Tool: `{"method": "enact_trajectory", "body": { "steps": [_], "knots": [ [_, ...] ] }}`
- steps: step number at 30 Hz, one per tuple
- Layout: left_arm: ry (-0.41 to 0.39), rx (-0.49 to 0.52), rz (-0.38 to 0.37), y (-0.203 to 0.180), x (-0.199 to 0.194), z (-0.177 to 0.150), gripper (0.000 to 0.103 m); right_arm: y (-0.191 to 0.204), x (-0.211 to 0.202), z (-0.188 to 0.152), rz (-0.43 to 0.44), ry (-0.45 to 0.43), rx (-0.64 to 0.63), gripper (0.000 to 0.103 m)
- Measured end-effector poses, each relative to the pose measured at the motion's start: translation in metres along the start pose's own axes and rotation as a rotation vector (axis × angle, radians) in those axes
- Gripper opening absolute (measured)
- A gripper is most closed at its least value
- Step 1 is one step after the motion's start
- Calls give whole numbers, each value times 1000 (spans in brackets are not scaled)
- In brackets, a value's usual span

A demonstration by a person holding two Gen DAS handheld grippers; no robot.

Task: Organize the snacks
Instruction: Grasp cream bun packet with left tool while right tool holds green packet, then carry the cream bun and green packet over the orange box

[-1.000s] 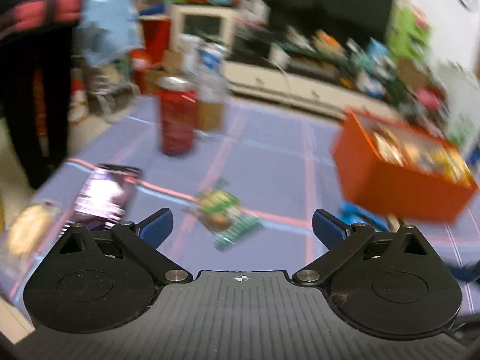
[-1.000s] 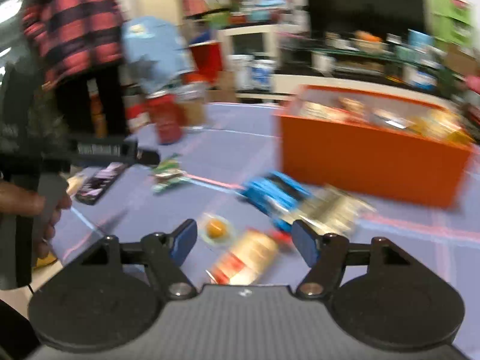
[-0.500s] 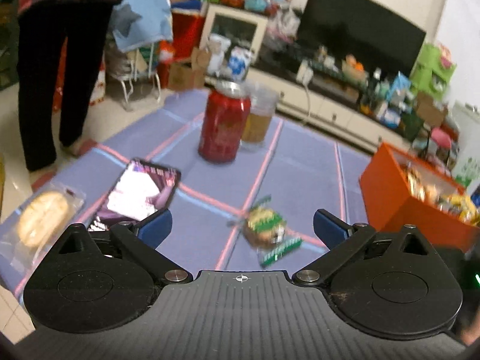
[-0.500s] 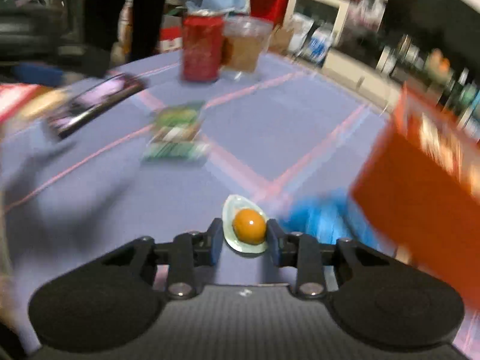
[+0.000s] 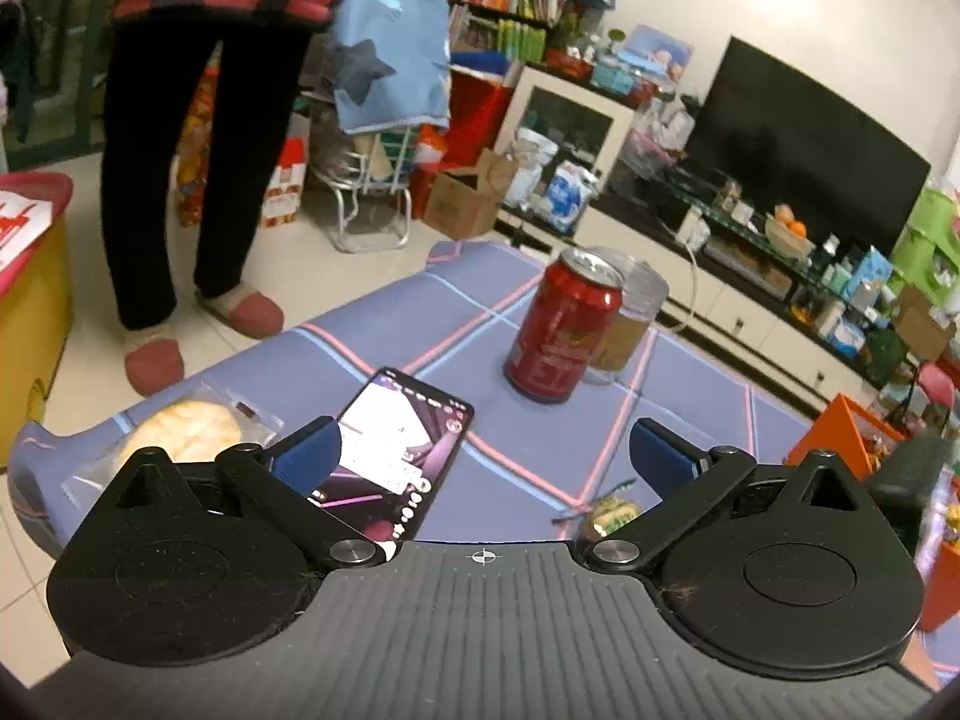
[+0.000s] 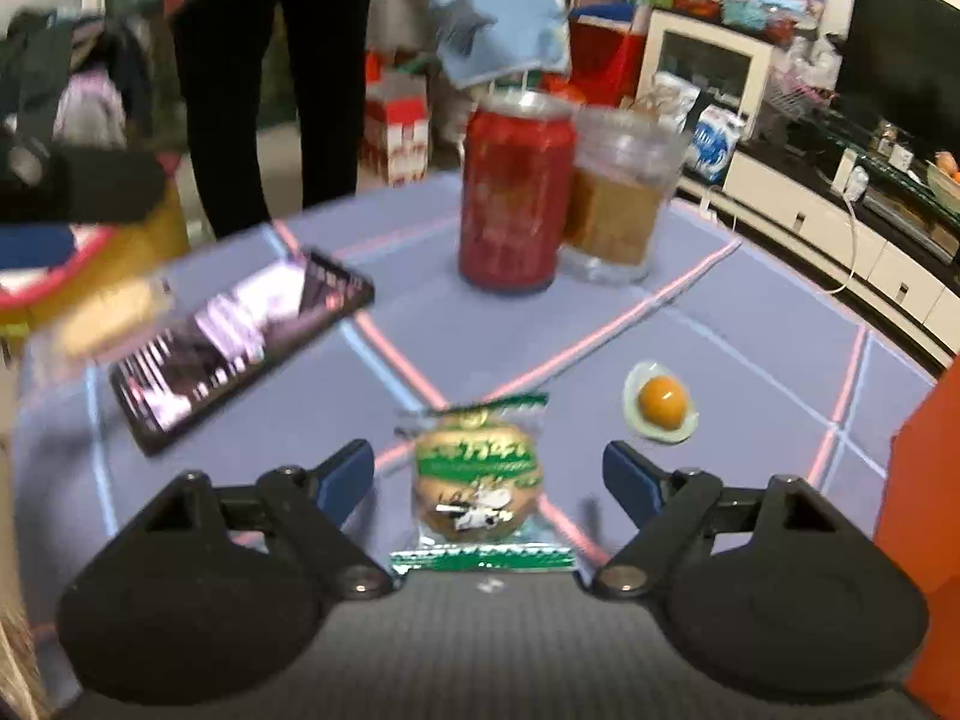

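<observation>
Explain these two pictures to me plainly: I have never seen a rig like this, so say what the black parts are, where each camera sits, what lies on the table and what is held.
No robot here: a person holds a two-finger gripper in each hand, and a fisheye camera on each looks forward along its blue-tipped fingers. One picture is from the left gripper, the other from the right gripper. Both are open and hold nothing.

On the purple table stand a red can and a cup of brownish drink. A lit phone lies flat. A green-wrapped snack lies between the right gripper's fingers, ungripped; a small egg-shaped sweet lies beside it. A wrapped bun lies near the left gripper. An orange box stands at the right.
</observation>
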State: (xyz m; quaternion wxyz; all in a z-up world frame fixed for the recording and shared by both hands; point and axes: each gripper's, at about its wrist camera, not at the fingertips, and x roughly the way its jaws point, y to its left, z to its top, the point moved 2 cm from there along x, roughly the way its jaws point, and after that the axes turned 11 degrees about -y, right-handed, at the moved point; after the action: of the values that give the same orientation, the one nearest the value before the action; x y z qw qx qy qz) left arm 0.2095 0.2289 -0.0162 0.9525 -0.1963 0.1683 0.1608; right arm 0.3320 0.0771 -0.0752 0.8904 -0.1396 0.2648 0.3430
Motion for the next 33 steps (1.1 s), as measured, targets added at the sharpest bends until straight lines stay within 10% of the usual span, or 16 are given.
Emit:
{"method": "enact_trajectory", "body": {
  "steps": [4, 10, 17, 26, 29, 31, 33],
  "knots": [
    [1, 24, -22, -8, 0, 1, 67, -6, -4, -1, -4, 27, 84, 50],
    [25, 75, -88, -37, -9, -10, 67, -50, -110, -3, -133, -95, 188, 49],
    [310, 338, -399, -132, -24, -78, 67, -124, -262, -83, -336, -123, 374, 50],
    [365, 594, -412, -202, -37, -157, 62, -140, -301, -145, -385, -125, 462, 50],
    [401, 634, -389, -208, -29, -175, 45, -146, -304, -150, -360, -128, 506, 50],
    [392, 579, -403, -205, -31, -174, 0, -149, -307, -149, -360, -146, 512, 50],
    [369, 569, -399, -208, -36, -166, 0, -150, -314, -147, -373, -170, 504, 50]
  ]
}}
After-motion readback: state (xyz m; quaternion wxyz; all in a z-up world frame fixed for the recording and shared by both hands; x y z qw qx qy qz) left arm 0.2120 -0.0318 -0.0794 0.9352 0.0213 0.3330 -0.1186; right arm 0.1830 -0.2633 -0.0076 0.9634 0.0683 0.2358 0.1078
